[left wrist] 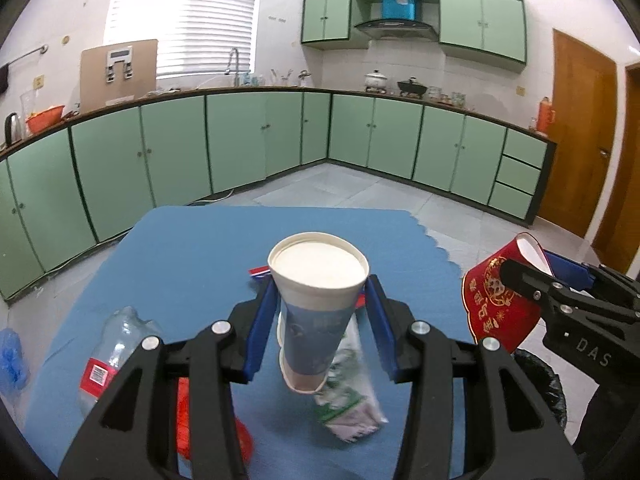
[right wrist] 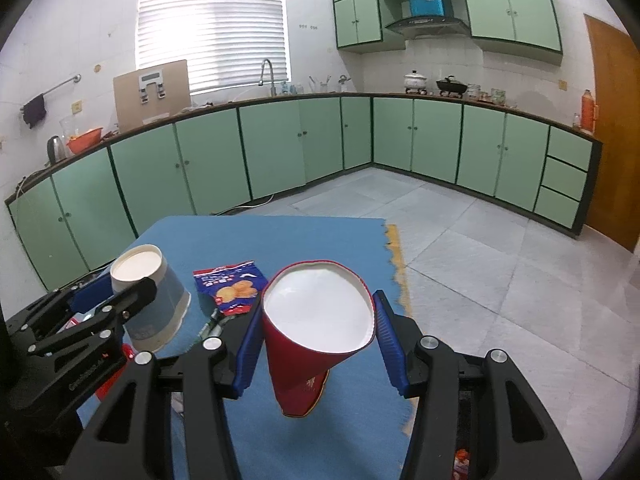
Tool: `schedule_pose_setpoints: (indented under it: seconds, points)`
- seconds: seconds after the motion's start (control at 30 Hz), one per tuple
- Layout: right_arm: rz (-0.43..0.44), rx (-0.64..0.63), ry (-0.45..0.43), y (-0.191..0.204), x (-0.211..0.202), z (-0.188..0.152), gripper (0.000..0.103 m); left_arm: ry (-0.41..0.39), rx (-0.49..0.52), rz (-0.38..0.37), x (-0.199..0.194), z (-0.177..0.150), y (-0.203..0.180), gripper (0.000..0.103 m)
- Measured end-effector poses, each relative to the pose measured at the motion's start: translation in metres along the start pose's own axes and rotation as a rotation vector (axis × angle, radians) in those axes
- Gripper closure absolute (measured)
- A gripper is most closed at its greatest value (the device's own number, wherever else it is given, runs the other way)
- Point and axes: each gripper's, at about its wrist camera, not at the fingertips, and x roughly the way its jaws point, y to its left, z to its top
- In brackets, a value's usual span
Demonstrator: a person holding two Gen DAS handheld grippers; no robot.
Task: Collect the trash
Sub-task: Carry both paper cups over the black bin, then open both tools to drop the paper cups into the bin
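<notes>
Blue paper cup (left wrist: 318, 312) clamped btwn blue pads of left gripper (left wrist: 320, 320), lifted off the blue cloth (left wrist: 192, 248). Right gripper (right wrist: 316, 340) squeezes red paper cup (right wrist: 316, 332), rim bent oval. Under left gripper: crushed bottle (left wrist: 116, 344) at its left, green wrapper (left wrist: 352, 396) just below, cookie packet (right wrist: 232, 286) ahead.

Home kitchen. L-shaped run of pale green base cabinets (right wrist: 280, 148) under dark countertop (right wrist: 440, 98); matching wall cabinets (right wrist: 512, 8) around range hood (right wrist: 426, 24). Sink faucet (right wrist: 266, 74) below window with white blinds (right wrist: 214, 28). White lidded pot (right wrist: 415, 80) and black wok (right wrist: 451, 86) on counter, electric kettle (right wrist: 56, 149) at left end. Grey tiled floor (right wrist: 500, 280), wooden door (right wrist: 612, 140) at right.
</notes>
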Motion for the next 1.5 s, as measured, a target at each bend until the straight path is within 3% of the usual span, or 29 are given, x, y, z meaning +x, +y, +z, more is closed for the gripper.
schedule_pose_setpoints:
  seconds: [0.37, 0.73, 1.1, 1.5]
  points:
    - [-0.081, 0.014, -0.017, -0.037, -0.039, -0.010, 0.052, 0.004, 0.048, -0.115, -0.014, -0.006, -0.054, 0.060]
    - [-0.203, 0.084, -0.040, -0.098, -0.081, -0.029, 0.052, -0.010, 0.106, -0.239, -0.021, -0.016, -0.123, 0.060]
    - [-0.348, 0.201, 0.005, -0.180, -0.111, -0.075, 0.052, 0.061, 0.191, -0.397, -0.005, -0.050, -0.213, 0.060]
    - [-0.370, 0.276, 0.096, -0.235, -0.095, -0.107, 0.051, 0.168, 0.240, -0.475, 0.024, -0.083, -0.265, 0.058]
